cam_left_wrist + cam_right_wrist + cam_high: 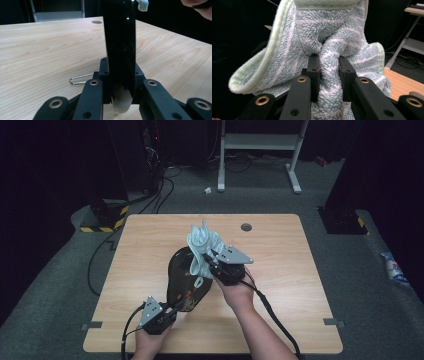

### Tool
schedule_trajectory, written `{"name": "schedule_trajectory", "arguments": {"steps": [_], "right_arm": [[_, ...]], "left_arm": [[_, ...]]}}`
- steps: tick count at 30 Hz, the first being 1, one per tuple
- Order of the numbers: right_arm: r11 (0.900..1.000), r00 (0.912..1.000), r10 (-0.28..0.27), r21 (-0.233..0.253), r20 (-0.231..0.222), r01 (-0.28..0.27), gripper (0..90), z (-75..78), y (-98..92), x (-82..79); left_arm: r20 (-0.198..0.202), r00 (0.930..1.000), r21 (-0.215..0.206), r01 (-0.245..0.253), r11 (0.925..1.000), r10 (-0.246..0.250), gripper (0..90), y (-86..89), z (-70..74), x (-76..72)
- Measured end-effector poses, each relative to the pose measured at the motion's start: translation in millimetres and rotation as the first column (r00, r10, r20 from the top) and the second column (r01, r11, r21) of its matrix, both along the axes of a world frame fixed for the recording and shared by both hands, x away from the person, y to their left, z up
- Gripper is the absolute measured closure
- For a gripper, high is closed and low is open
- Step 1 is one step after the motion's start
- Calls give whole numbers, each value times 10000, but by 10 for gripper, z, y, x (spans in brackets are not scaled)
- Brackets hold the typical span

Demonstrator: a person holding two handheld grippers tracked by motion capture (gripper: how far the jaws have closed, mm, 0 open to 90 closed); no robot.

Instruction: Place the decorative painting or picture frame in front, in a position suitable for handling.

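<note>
From above and behind both grippers, the high view looks down on the table (280, 270), while each gripper view peers close along its own jaws; the left shares that tabletop.

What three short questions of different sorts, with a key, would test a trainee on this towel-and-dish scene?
1. True or false: the right tool is shut on the towel.
2. What does the left tool grip? A) the table's edge B) the dark glossy dish C) the towel
3. Fill in: a bent wire clip lies on the ____.

Key: 1 true; 2 B; 3 table.
</note>
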State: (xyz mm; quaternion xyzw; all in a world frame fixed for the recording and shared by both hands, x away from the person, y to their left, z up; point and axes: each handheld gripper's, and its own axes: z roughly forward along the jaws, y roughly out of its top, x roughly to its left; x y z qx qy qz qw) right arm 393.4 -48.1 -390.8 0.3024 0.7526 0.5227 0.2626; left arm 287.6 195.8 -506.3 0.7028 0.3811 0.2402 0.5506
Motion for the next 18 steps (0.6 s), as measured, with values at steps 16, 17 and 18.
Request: {"name": "schedule_trajectory", "arguments": {"steps": [16,17,18], "right_arm": [[9829,9797,1818,124,840,-1835,753,182,386,-536],[9821,9787,1864,97,856,-1879,753,186,403,-552],[9813,9778,1909,94,865,-1924,753,191,416,-563]], "left_arm": [[-6,10000,126,-74,9999,74,779,-10,3,-6],[-15,10000,115,-69,9999,69,779,-7,2,-6],[-21,10000,115,-55,9999,55,779,-3,0,-6]]}}
